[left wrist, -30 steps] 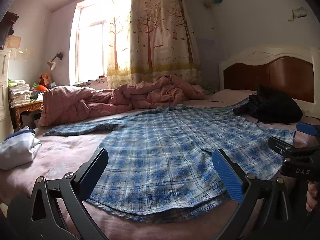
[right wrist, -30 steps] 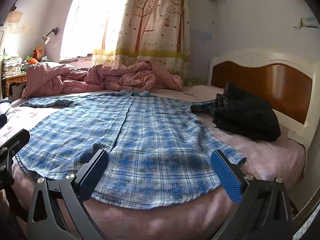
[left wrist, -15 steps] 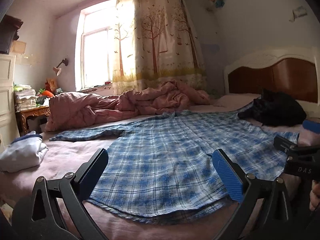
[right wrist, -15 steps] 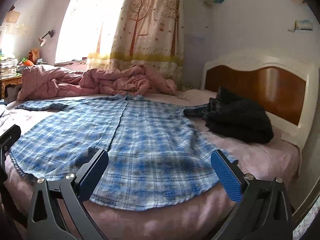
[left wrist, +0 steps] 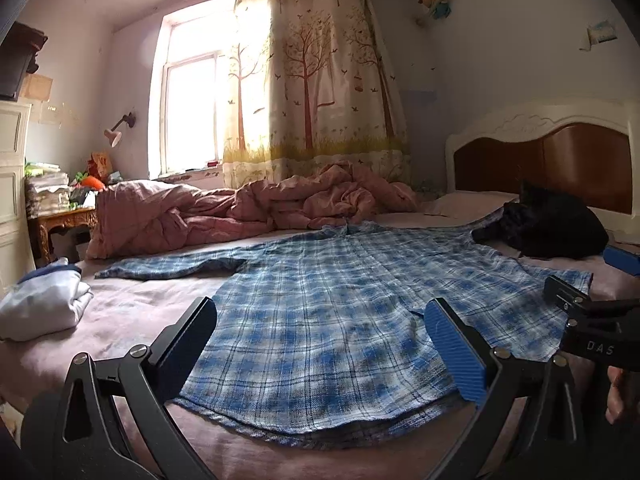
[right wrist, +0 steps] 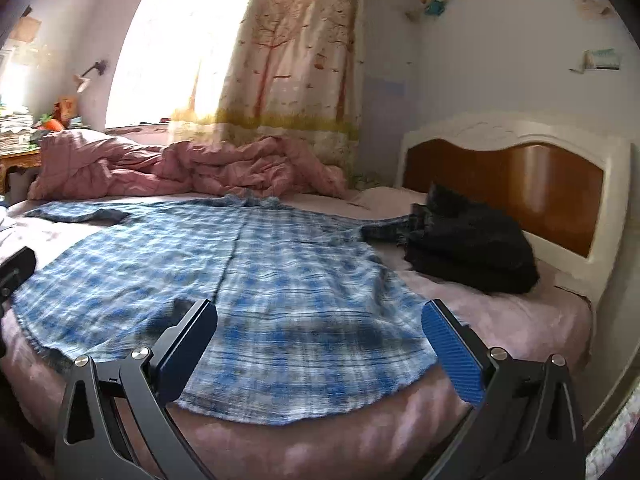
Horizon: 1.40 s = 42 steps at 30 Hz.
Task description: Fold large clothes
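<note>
Pink sheets cover the bed [left wrist: 120, 320] under a bright window, and both tools hover over its near edge. From where I stand, the left gripper [left wrist: 320, 344] has its jaws spread wide with nothing between them, poised above the hem of the blue plaid shirt [left wrist: 320, 312]. The right gripper [right wrist: 320, 340] is just as wide apart and empty, hanging over the hem's other corner. Neither touches cloth.

Beyond them the shirt lies flat, front up and collar toward the window, with one sleeve stretched out left; the other runs toward a dark garment [right wrist: 468, 240] by the headboard [right wrist: 520, 184]. No fold shows in it anywhere, so I'd judge the spreading finished and all the folding left to do. A crumpled pink duvet [left wrist: 240, 216] sits past the collar, and a folded white garment [left wrist: 44, 304] rests at the far left.
</note>
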Tool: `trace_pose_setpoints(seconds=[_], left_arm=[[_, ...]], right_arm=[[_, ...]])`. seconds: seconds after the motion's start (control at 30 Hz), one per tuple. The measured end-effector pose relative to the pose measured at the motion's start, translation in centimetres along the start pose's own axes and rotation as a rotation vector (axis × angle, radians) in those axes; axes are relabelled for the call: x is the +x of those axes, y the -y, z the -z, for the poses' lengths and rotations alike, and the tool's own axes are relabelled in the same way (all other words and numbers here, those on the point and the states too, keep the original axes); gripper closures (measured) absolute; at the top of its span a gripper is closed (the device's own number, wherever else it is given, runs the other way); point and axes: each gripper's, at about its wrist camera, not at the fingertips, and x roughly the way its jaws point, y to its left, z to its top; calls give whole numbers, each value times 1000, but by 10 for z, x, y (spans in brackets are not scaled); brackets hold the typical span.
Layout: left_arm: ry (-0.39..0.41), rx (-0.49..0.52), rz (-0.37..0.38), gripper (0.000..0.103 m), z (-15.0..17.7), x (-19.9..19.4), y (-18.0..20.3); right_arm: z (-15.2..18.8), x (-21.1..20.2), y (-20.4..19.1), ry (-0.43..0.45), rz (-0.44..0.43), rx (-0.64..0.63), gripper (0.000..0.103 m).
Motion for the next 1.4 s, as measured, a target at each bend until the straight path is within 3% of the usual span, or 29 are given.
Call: trace_pose_setpoints(seconds=[0.1,0.23,0.47,0.83,0.97,1.4], left_arm=[[-2,14,12,0,0,-1,3],[-5,59,-26,0,3,2,10],[-4,66,5,0,3,1,13],[16,19,-1,0,-1,-3,4],[18,-27,-72,0,-2,1,-5],[27,-24,-44,0,-2,-1,-5]], right_arm=[[-1,1,3,-8,-22,17,0],[-1,2,6,-23,-41,24,0],[-3,5,8,-46,-46,38,0],[-2,7,10,-73,-79,46,0],[-1,6,9,-74,-86,47,0],[-1,8,11,-68,-70,61,0]])
